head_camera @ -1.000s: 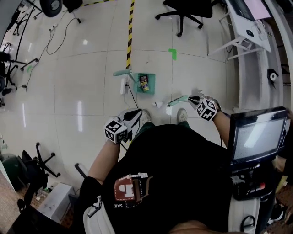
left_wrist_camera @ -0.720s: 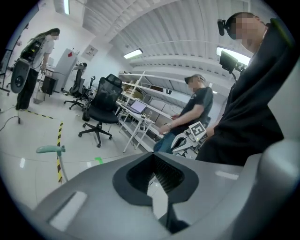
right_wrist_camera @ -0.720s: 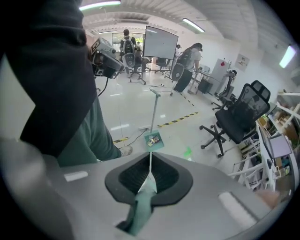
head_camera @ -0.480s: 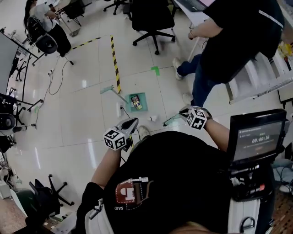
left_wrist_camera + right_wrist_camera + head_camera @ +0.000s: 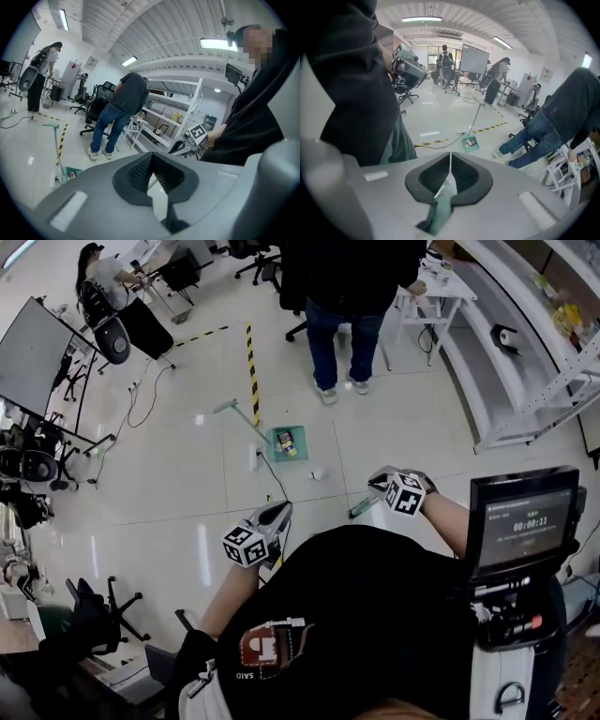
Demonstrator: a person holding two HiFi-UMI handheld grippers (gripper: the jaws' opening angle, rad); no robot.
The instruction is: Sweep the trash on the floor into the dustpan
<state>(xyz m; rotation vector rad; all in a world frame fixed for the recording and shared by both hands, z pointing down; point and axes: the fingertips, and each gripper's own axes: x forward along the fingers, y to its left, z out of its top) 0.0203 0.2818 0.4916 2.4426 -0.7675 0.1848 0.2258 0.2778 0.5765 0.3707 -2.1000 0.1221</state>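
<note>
A green dustpan (image 5: 290, 442) rests on the floor ahead of me, its long handle (image 5: 236, 415) leaning up to the left, with a can-like piece of trash inside. One small white scrap (image 5: 316, 473) lies on the floor just short of it. My right gripper (image 5: 381, 480) is shut on the green broom handle (image 5: 361, 508), which passes between its jaws (image 5: 440, 206); the broom's head is hidden. The dustpan (image 5: 470, 143) also shows in the right gripper view. My left gripper (image 5: 278, 512) is held at my left side, shut with nothing in it (image 5: 151, 164).
A person in jeans (image 5: 342, 296) stands just beyond the dustpan. Yellow-black tape (image 5: 252, 367) and a cable (image 5: 274, 470) run along the floor. White shelves (image 5: 525, 352) line the right side, office chairs and stands the left. A screen (image 5: 520, 517) hangs at my right.
The person in jeans has walked from the right to behind the dustpan. My view has shifted. The right gripper still holds the broom handle and the left stays shut.
</note>
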